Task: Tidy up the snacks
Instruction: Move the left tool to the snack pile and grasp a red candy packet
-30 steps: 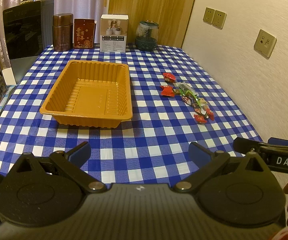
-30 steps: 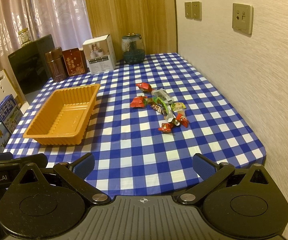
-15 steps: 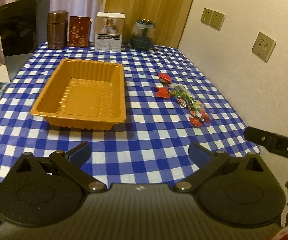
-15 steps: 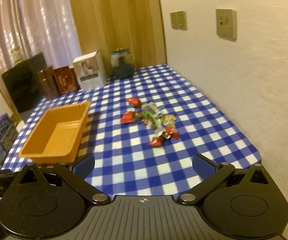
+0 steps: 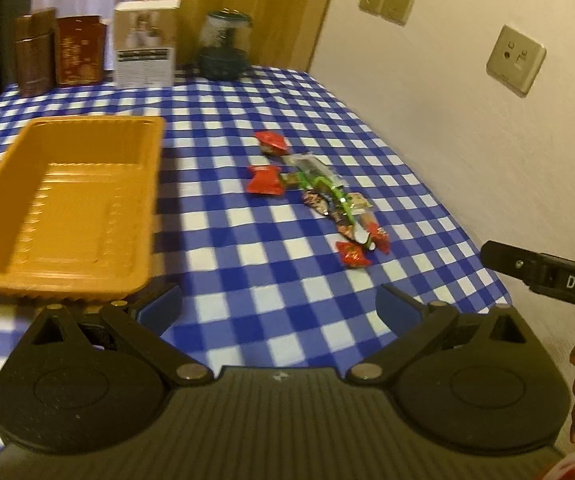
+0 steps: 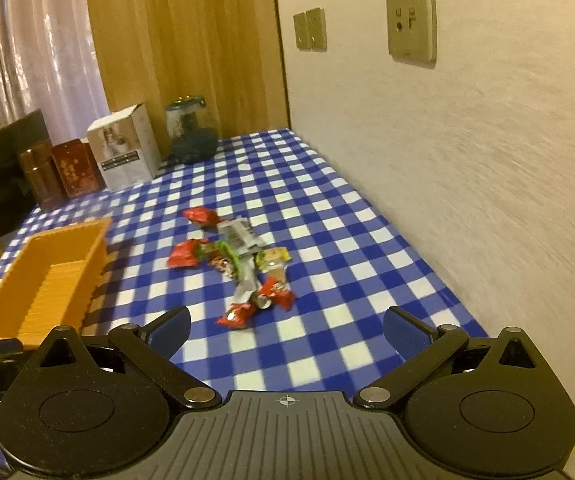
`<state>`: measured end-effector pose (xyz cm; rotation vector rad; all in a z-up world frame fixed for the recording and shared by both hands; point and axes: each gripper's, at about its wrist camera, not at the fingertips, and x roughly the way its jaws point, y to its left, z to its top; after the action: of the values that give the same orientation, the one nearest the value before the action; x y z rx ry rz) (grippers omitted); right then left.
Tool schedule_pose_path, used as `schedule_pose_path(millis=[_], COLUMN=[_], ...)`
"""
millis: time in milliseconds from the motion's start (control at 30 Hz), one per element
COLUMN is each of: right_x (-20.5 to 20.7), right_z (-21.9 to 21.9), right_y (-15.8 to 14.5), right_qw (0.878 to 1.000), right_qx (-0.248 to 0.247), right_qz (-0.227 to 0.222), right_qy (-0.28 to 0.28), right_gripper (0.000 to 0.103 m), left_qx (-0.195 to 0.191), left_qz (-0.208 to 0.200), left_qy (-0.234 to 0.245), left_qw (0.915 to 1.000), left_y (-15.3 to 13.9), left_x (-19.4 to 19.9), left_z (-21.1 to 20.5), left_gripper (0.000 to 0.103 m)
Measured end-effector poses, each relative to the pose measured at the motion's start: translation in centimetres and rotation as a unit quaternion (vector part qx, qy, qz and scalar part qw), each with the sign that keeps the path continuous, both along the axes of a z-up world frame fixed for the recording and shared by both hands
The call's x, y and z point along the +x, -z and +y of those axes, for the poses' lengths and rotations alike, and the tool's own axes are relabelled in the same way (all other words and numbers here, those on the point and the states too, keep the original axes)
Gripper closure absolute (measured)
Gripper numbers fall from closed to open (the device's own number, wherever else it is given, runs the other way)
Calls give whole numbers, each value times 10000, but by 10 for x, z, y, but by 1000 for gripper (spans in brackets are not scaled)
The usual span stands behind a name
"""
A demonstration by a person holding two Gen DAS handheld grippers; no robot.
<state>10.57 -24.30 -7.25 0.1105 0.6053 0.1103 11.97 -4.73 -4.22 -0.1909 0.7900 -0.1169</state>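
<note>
checked tablecloth (image 6: 327,208); snacks (image 6: 239,264) just ahead of spread right tongs (image 6: 285,326); left tongs (image 5: 279,306) spread.

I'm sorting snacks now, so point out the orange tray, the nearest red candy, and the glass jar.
orange tray (image 5: 59,216), left wrist view, on its bare floor.
nearest red candy (image 6: 236,315), right wrist view, on the wrapper's middle.
glass jar (image 6: 190,133), right wrist view, on its body.

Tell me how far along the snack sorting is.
Done: nothing yet; the orange tray holds no snacks. In hand: nothing; the left tool and right tool are both open, short of the pile. Left: every wrapped snack lies on the checkered tablecloth, beside the tray.
</note>
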Motion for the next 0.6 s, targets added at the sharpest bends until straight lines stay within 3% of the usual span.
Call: schedule_pose_path(millis=[67, 133, 167, 367, 600], right_x=[13, 29, 36, 69, 91], right_z=[-6, -10, -12, -25, -40], right_y=[7, 14, 18, 38, 59], right_qw=[10000, 9998, 9997, 9990, 9989], right_qx=[0, -22, -37, -78, -38], right_qz=[37, 104, 146, 275, 421], right_qy=[-61, -148, -188, -332, -194], right_gripper=[2, 16, 17, 20, 20], left_qx=[-1, -26, -46, -79, -92], left_qz=[51, 97, 113, 204, 274], left_qy=[124, 210, 261, 641, 958], left_qw=[9999, 9997, 9996, 9977, 9950], left_y=[7, 16, 20, 47, 71], left_x=[16, 31, 39, 78, 114], left_z=[-8, -16, -20, -45, -70], left_gripper=[8, 10, 11, 17, 41])
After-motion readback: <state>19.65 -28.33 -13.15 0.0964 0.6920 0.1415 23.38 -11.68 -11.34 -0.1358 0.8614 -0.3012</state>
